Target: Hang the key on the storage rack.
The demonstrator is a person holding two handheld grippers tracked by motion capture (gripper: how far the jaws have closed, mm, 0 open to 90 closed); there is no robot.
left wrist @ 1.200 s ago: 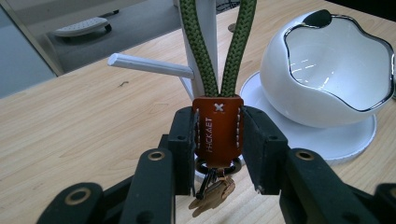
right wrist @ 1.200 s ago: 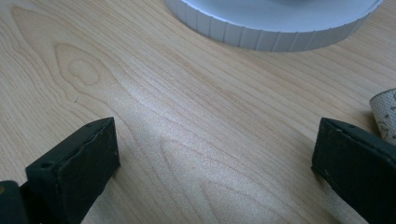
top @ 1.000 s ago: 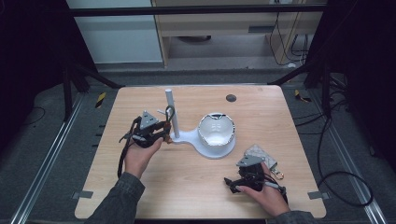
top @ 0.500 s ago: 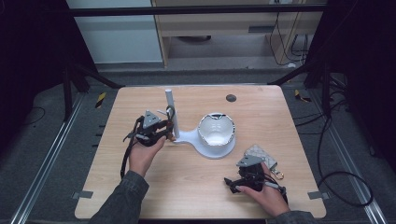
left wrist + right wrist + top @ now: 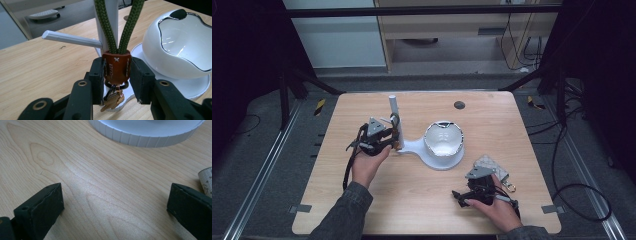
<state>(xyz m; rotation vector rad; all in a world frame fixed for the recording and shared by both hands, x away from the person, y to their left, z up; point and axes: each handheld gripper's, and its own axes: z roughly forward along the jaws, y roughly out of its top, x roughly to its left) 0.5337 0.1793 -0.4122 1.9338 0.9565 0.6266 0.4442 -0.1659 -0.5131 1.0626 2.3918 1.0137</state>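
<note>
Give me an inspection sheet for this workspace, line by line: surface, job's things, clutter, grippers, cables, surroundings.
Surface: light wooden table, no damage seen.
Job's things: green-corded keychain with brown leather tab at the white stand's post; white bowl on the stand base.
Clutter: patterned grey pouch, small dark disc.
Grippers: left gripper shut on the tab; right gripper open, nothing between its jaws.
Cables: black cable trails from the left gripper.
Surroundings: dark floor, metal frame.

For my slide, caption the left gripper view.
Left gripper clamps a brown key fob with green cord beside a white bowl.
</note>
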